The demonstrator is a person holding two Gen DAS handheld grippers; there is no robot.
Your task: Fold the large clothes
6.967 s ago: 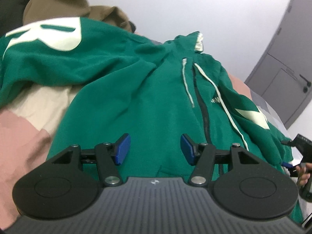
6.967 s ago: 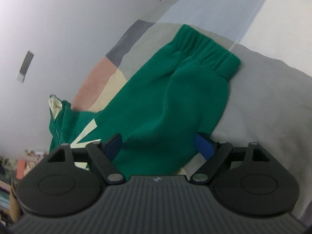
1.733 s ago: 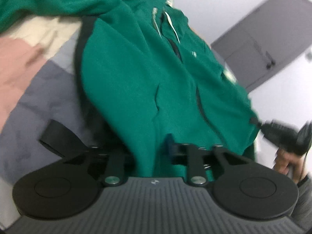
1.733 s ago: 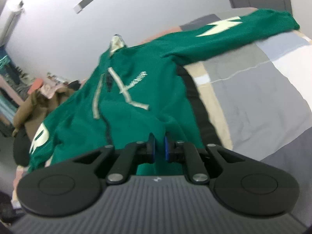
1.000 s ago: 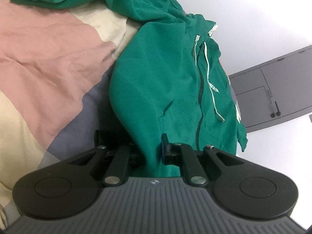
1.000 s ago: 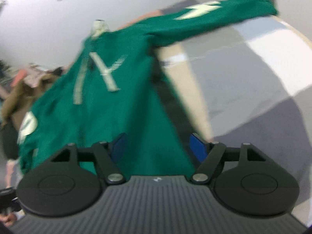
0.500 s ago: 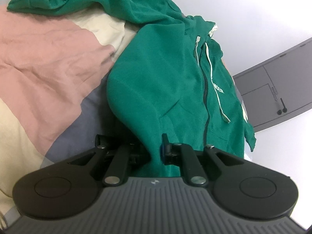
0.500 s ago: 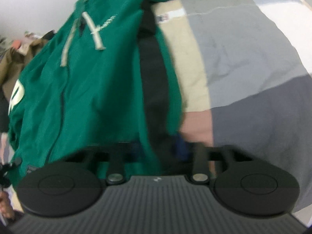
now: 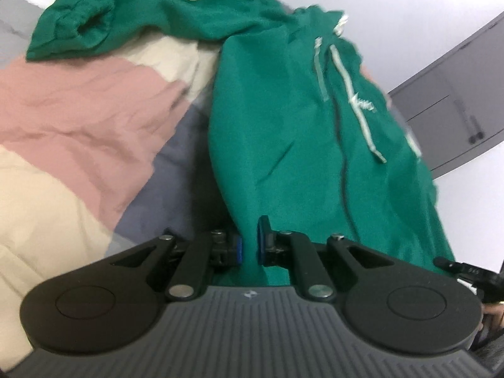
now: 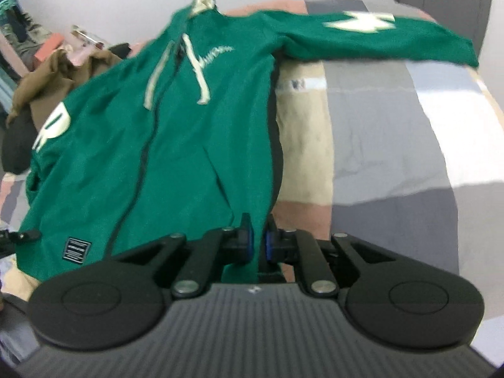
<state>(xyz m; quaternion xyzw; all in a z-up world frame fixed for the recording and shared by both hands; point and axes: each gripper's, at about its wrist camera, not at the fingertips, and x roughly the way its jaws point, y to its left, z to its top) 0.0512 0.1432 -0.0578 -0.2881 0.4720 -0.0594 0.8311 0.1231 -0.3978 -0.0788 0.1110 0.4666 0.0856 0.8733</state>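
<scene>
A big green hoodie (image 9: 283,119) lies face up on a bed with a patchwork blanket (image 9: 78,119) of pink, tan and grey squares.

In the left wrist view, the left claw (image 9: 249,245) sits at the bottom middle of the frame. Its blue pads are almost together and they pinch the bottom edge of the hoodie. The hoodie runs from the claw up to the top of the frame. Its white strings (image 9: 356,100) hang down the front beside the dark zip. One sleeve (image 9: 126,9) lies bunched in the upper left, with a big white letter on it. A grey door (image 9: 456,119) is at the right side of the frame.

In the right wrist view, the right claw (image 10: 259,242) is also at the bottom middle. It is closed tight on the hoodie's (image 10: 163,132) other bottom edge, with green cloth squeezed between the pads. The other sleeve (image 10: 378,34) stretches out flat to the upper right, with a white mark on it. A small dark label (image 10: 77,249) is on the hem at the lower left. A brown garment (image 10: 53,75) lies heaped at the left side of the frame.
</scene>
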